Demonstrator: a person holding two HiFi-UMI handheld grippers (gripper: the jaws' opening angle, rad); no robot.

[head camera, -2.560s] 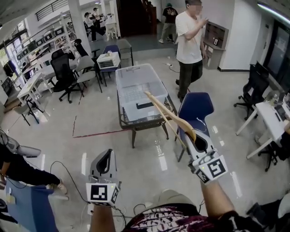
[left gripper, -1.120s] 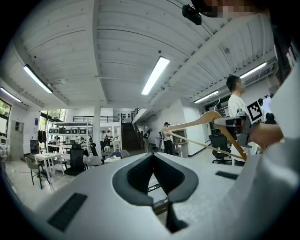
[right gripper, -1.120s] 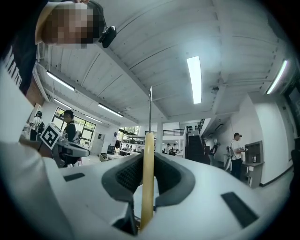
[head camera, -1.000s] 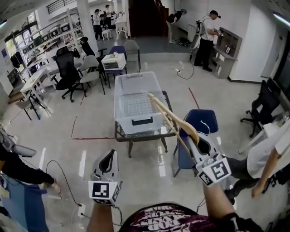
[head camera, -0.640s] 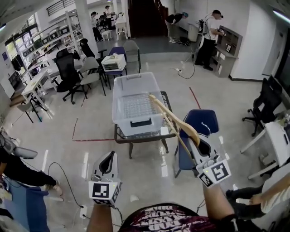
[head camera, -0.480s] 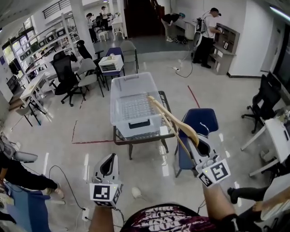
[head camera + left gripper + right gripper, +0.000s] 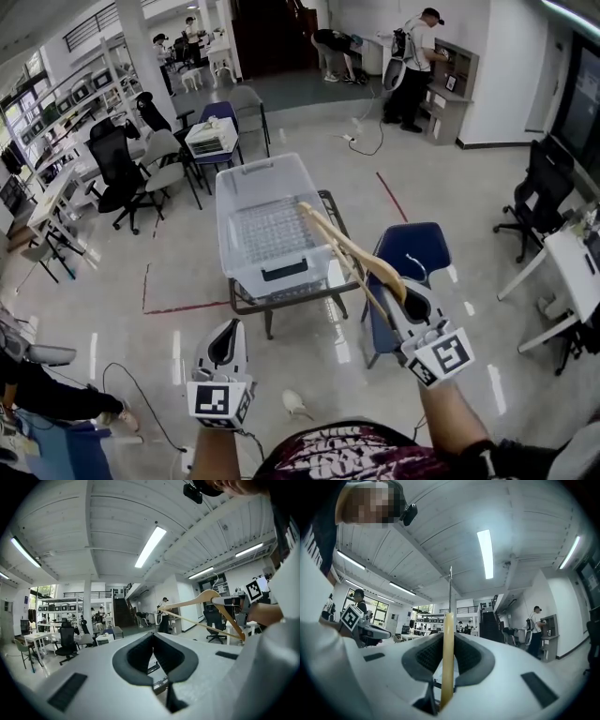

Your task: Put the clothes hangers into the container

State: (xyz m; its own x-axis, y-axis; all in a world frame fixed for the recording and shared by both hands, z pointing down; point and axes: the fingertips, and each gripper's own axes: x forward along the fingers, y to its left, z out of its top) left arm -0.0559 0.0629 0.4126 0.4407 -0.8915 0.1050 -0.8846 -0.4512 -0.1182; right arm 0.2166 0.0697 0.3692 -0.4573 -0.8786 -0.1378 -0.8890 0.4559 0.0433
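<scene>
A clear plastic container (image 7: pixel 281 273) stands on a small dark-framed table (image 7: pixel 246 305) ahead of me. My right gripper (image 7: pixel 405 292) is shut on one end of a wooden clothes hanger (image 7: pixel 347 248). The hanger slants up and left, and its far end reaches over the container's right rim. In the right gripper view the hanger (image 7: pixel 447 658) stands upright between the pads, its metal hook above. My left gripper (image 7: pixel 228 330) is low at the left, short of the table. It is shut with nothing in it, the pads meeting (image 7: pixel 153 637). The left gripper view shows the hanger (image 7: pixel 206 605) at the right.
A blue chair (image 7: pixel 412 246) stands right of the table, under the right gripper. A small white object (image 7: pixel 295 405) lies on the floor near my feet. Office chairs and desks (image 7: pixel 112 159) fill the left side. People (image 7: pixel 412 56) stand at the far wall.
Both grippers have moved forward toward the table, the hanger still held the same way. The person near the blue chair has left the view, and the white object on the floor has come into view.
</scene>
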